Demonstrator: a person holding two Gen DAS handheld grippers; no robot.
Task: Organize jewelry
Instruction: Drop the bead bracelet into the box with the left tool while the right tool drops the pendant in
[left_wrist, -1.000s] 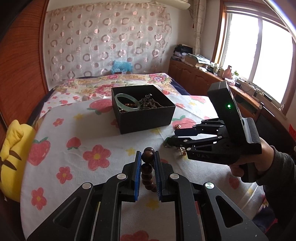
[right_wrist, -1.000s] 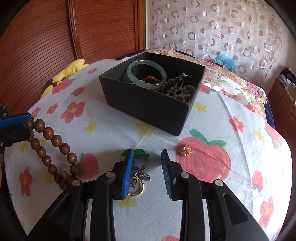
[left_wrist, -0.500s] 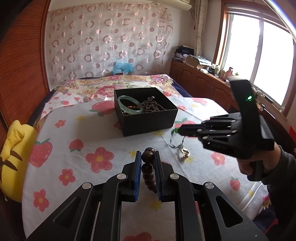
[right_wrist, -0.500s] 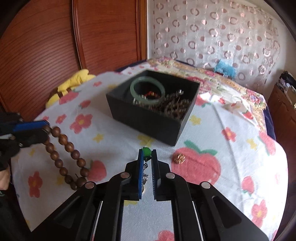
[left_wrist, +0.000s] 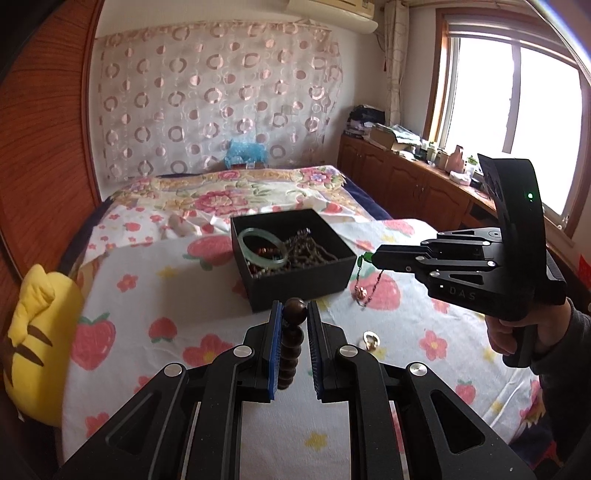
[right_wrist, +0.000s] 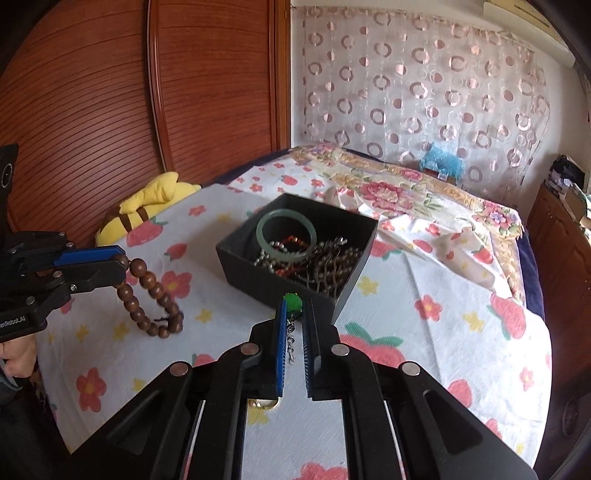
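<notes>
Left wrist view: the left gripper (left_wrist: 291, 347) was found clamped on a wooden bead bracelet (left_wrist: 293, 332), angled downward, the black jewelry box (left_wrist: 295, 280) just ahead. Snagging on the box wall was judged possible.

Right wrist view: the right gripper (right_wrist: 293, 339) was clenched on a green-pendant chain (right_wrist: 291, 317); slippage of the thin chain was judged likely.

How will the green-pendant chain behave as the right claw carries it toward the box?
Probably floppy: the chain droops in a loop below the right claw. It looks light, so likely to swing. Its low end could snag the box rim.
</notes>
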